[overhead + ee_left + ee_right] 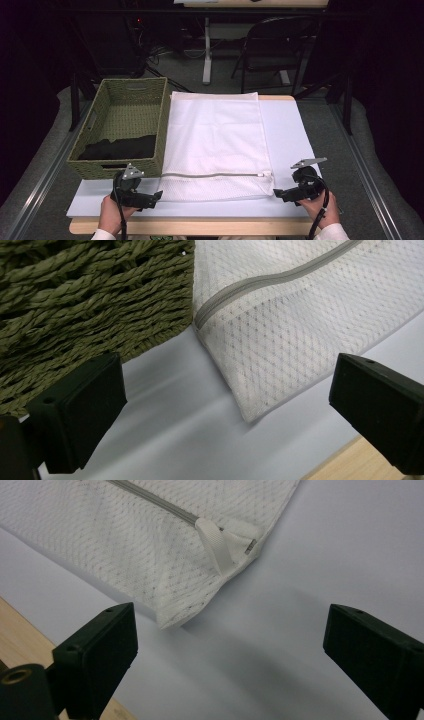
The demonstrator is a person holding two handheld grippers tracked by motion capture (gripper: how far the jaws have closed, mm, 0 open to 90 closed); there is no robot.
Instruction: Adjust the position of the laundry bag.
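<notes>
A white mesh laundry bag [215,140] lies flat on the white table sheet, its grey zipper [215,175] running along the near edge. The zipper pull [220,542] sits at the bag's right corner under a white tab. My left gripper [159,196] is open at the bag's near left corner [250,412], jaws spread wide on either side of it. Open too, my right gripper [276,194] sits just right of the bag's near right corner [167,620]. Left of the bag stands a green woven basket [162,125] with dark clothing [120,148] inside.
The white sheet [287,135] covers a wooden table whose edge [200,227] runs along the front. A folding chair [280,45] and a table leg stand on the floor behind. Metal rails flank the table on both sides.
</notes>
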